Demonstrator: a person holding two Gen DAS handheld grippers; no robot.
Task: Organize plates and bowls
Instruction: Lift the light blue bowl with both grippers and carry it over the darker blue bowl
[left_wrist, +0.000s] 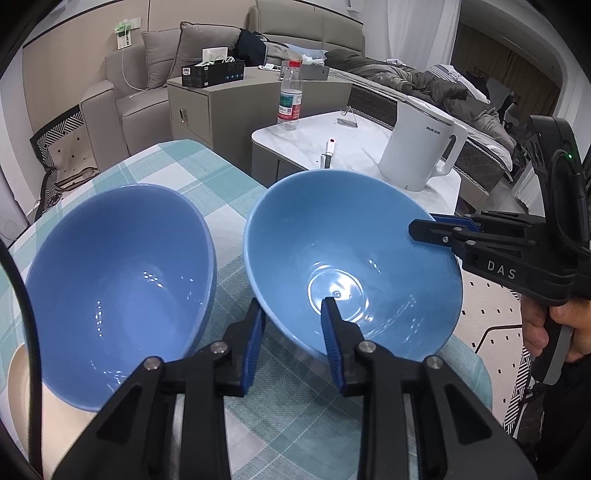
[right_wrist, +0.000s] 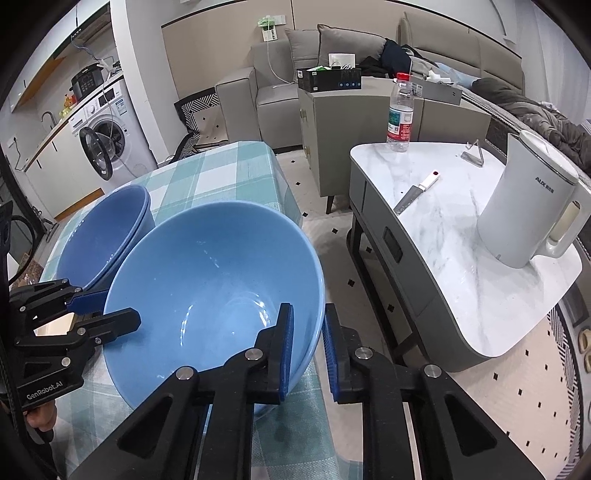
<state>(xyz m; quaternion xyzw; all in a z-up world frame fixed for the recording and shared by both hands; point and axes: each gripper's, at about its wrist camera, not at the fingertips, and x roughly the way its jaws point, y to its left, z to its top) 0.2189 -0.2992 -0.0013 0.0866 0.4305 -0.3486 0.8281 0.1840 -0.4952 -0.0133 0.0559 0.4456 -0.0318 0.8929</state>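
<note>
Gripping light blue bowl (right_wrist: 207, 280) rim: both hand-held grippers, L (left_wrist: 293, 339) & R (right_wrist: 308, 354); outer pads partly hidden.

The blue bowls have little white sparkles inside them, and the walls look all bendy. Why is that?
Left wrist view: the sparkles in the darker blue bowl and the ring of glare at the lighter blue bowl's bottom are room lights mirrored in shiny glaze. Right wrist view: the fisheye lens curves the walls and the marble table edge and darkens the picture's corners. Both views stay sharp.
</note>
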